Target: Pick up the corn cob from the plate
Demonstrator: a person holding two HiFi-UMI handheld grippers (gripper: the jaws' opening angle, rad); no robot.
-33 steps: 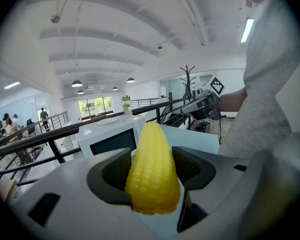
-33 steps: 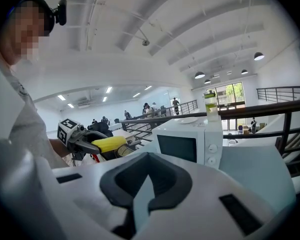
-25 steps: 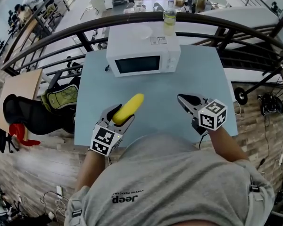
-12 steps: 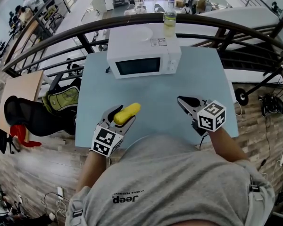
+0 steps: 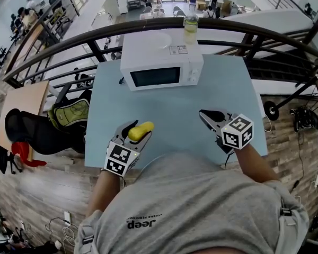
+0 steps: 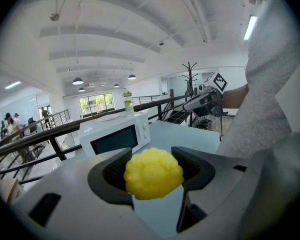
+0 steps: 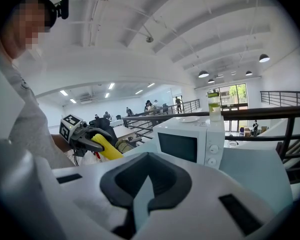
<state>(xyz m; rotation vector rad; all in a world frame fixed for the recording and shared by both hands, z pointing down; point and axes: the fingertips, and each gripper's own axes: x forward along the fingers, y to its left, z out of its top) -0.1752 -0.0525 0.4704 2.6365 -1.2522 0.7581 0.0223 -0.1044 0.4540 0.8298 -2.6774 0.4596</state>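
Note:
The yellow corn cob sits between the jaws of my left gripper, low over the near left of the pale blue table. In the left gripper view its knobbly end faces the camera, pads against both sides. These jaws have just been closing a little on the cob. My right gripper hovers over the near right of the table, jaws together and nothing in them. From the right gripper view the cob sticks out of the left gripper.
A white microwave stands at the table's far side, door shut. On top of it are a white plate and a bottle. A dark railing curves behind the table. Bags lie on the floor at the left.
In the head view the corn cob shows shorter past the left jaws than a second ago. Both grippers stay where they were.

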